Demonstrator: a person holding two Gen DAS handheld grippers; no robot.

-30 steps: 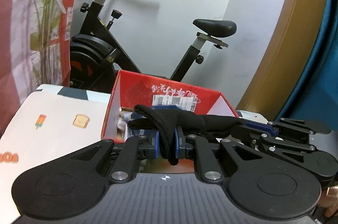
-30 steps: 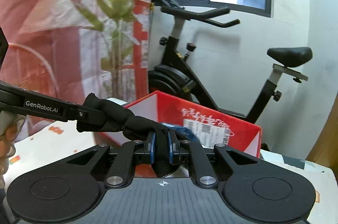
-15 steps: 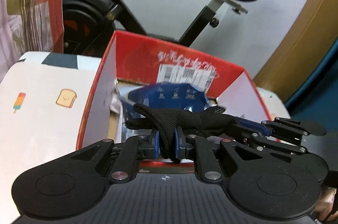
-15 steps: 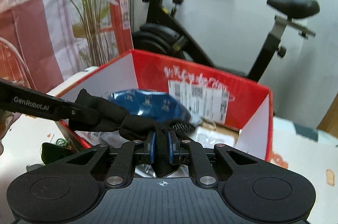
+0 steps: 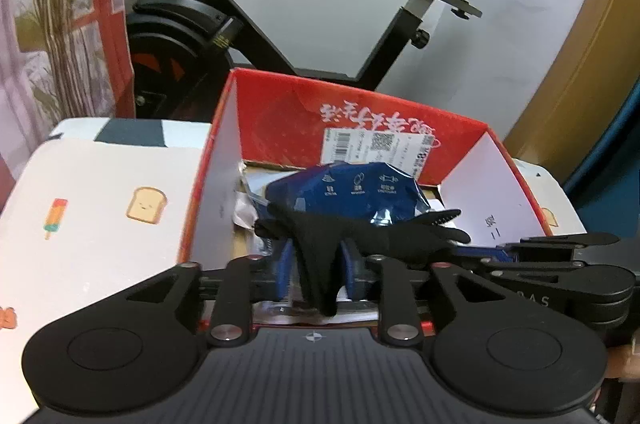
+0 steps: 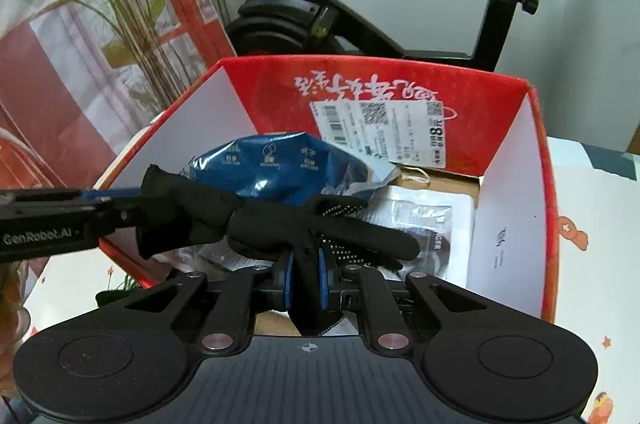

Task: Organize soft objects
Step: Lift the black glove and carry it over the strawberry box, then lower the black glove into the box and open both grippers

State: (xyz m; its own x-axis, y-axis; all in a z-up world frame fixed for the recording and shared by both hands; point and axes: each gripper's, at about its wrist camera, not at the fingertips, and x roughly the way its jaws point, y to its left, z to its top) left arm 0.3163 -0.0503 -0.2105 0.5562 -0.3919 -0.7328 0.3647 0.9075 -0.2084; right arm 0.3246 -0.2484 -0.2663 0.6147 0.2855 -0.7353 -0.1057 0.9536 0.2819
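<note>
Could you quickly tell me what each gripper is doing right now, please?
Left gripper: jaws opening, black glove hanging between them.
Right gripper: closed on the black glove.

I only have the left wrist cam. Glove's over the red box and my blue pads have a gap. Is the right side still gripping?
Observer: Yes. In the right wrist view the right gripper has its pads pressed on the black glove. The left gripper is opening, the glove hanging loose between its pads.
Operator: What's under the glove on that side?
Observer: A clear plastic packet on the floor of the red box, to the right of the blue pouch.
Operator: Anything outside the box I can't see?
Observer: A small dark thing with green strands lies on the table by the box's near left corner.
</note>
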